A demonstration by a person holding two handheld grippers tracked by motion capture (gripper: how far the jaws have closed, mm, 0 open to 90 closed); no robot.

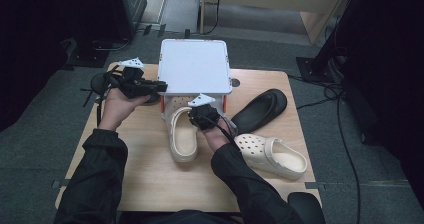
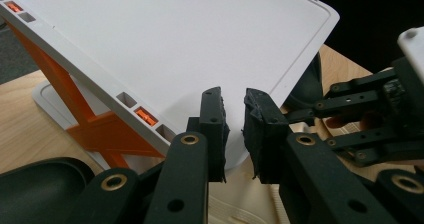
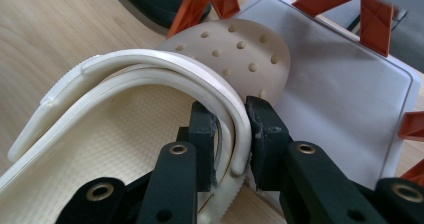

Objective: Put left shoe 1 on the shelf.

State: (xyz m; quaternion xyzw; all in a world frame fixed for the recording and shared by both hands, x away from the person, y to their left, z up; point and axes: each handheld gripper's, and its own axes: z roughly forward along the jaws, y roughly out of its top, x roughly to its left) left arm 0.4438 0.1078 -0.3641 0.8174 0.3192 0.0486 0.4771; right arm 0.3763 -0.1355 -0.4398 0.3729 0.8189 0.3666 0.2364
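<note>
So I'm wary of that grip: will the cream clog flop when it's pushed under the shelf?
Probably a little. The right gripper pinches only the thin strap of the cream clog, which looks bendy. The perforated foam body suggests it is light and should slide easily on the wooden table.

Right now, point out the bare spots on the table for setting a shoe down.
Bare wood lies on the table between the forearms, and along its left edge below the left tool. Crowded: the right side, with the black slipper, second cream clog, rack and held clog.
</note>
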